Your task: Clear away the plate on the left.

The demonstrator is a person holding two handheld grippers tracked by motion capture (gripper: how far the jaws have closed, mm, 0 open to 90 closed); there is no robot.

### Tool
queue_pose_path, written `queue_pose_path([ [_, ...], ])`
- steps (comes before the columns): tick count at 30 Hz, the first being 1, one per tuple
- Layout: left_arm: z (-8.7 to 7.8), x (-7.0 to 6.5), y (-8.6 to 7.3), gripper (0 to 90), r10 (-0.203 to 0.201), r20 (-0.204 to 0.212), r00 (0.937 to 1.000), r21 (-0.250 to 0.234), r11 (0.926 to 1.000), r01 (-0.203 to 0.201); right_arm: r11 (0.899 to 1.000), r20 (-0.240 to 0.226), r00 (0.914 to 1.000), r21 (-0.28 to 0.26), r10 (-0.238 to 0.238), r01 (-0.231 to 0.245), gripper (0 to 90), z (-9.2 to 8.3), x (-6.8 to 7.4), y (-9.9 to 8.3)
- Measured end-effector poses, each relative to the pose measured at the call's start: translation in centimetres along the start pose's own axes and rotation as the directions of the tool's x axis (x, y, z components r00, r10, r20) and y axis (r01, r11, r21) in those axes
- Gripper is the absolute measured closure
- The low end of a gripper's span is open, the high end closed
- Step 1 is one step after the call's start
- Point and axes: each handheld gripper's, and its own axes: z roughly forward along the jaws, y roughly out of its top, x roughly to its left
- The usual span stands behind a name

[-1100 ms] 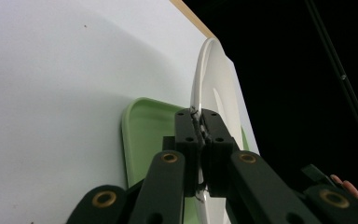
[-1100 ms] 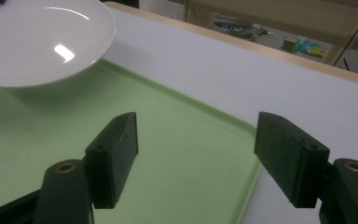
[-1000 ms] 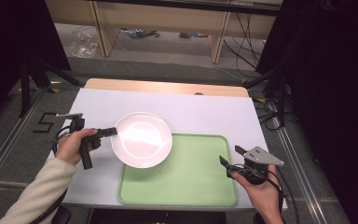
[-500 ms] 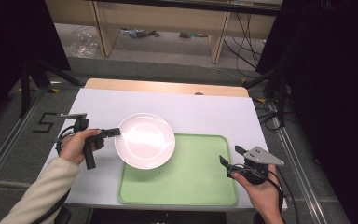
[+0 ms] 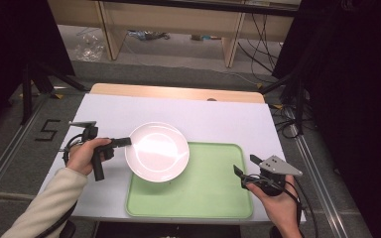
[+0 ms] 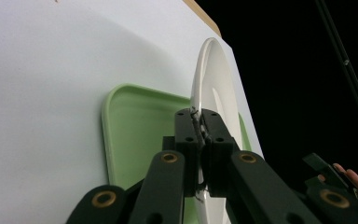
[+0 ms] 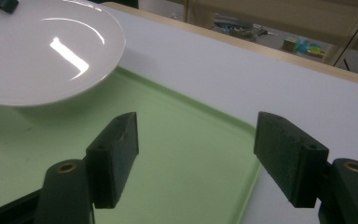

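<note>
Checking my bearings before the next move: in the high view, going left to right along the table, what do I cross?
Left hand → left gripper, shut on the rim of the white plate → bare part of the green tray → right gripper, open, off the tray's right edge.

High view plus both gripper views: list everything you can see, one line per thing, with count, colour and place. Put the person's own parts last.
plate: one, white, held at its left rim, over the tray's back-left corner and the table.
tray: one, light green, on the near half of the table, right of centre.
table: one, white top with a wooden far edge, centre of the high view.
number 5: one, black, on the floor left of the table.
left gripper: one, black, jaws shut on the plate's rim, at the table's left.
right gripper: one, black with a grey plate on top, jaws open, at the tray's right edge.
</note>
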Motion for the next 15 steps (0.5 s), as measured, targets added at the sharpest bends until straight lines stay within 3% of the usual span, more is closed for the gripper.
queue_pose_path([
  [15,1.0,-0.5,-0.4,86.0,0.006,-0.002,1.0000,0.034,0.9994,-0.006,1.000,0.000,1.0000,0.000,0.000,0.000,31.7,0.0,0.0,0.0],
])
